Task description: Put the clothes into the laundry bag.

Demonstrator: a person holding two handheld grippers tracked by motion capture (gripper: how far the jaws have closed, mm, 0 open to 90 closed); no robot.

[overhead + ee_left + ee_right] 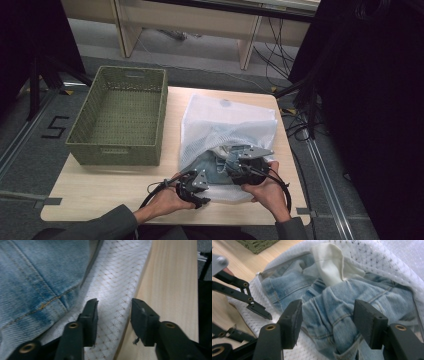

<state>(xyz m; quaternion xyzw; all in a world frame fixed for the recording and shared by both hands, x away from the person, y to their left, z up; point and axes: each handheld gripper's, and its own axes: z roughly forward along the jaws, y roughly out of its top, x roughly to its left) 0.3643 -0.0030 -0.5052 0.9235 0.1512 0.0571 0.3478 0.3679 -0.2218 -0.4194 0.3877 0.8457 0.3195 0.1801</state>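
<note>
Pale wood table [100, 192], green woven basket [120, 117] at its left. You were at the mouth of the white mesh bag [227, 125]. Left gripper [113, 315] gaped over its near edge, holding nothing; right gripper [325, 320] stood wide above the jeans [337, 305]. Faded blue denim, crumpled, half out. Next, likely: pinch denim, hold mesh.
</note>
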